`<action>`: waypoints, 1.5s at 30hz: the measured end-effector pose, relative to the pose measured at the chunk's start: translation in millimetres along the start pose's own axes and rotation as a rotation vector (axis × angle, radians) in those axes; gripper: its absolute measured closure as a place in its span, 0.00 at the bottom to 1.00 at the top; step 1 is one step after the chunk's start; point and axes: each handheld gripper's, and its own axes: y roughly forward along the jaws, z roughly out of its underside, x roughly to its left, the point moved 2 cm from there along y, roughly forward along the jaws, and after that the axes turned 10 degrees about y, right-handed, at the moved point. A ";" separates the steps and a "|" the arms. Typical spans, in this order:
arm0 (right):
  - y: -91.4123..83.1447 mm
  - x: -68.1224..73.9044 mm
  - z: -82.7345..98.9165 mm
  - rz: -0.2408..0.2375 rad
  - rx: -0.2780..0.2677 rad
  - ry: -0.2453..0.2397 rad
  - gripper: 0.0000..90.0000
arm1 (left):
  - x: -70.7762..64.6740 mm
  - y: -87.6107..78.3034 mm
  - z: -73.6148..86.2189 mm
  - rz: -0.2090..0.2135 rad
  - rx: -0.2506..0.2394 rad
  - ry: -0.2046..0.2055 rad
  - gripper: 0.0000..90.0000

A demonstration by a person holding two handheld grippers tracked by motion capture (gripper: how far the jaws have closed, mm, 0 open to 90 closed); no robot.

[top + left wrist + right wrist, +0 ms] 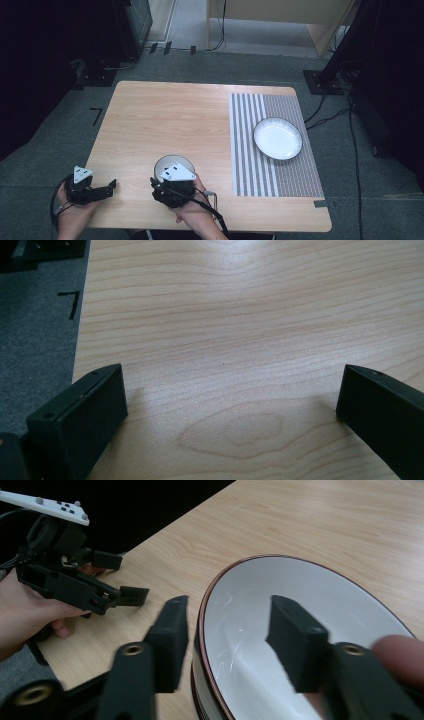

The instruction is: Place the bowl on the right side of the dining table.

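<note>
- While the bowl point(172, 162) sits on the bare wood near the front edge of the table point(165, 115), the right gripper point(227, 630) is straddling its near rim, one jaw outside the wall and one inside over the white interior.
- There's a visible gap on both sides of the rim in the right gripper view, so I'd call it not clamped yet, just lined up. Nothing's been lifted as far as I can see.
- The left gripper point(230, 400) is parked at the front left corner with its jaws spread wide and plain tabletop between them, holding nothing.
- Over on the right, a white plate point(278, 138) sits on the striped placemat point(295, 170), well apart from the bowl.
- My guess is we're at the very start: the grip needs finishing, then the bowl probably has to travel somewhere, maybe toward the mat. All of that's left to do.
</note>
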 end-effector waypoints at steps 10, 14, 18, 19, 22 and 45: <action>4.2 1.8 1.5 -0.025 0.031 0.007 0.77 | 0.0 0.0 0.0 0.000 0.000 0.000 0.00; 7.5 3.7 3.1 -0.034 0.056 0.005 0.81 | 0.0 0.0 0.0 0.000 0.000 0.000 0.00; 9.0 5.4 4.4 -0.037 0.075 -0.013 0.80 | 0.1 0.0 0.0 0.000 0.000 0.001 0.00; 9.3 5.5 4.4 -0.042 0.078 -0.015 0.78 | 0.1 0.0 0.0 0.000 0.000 0.000 0.00; 10.0 6.5 5.6 -0.070 0.093 -0.019 0.78 | 0.1 0.0 0.0 0.000 0.000 0.000 0.00; 4.4 -0.1 1.6 -0.083 0.078 0.006 0.93 | 0.1 0.0 0.0 0.000 0.000 0.000 0.00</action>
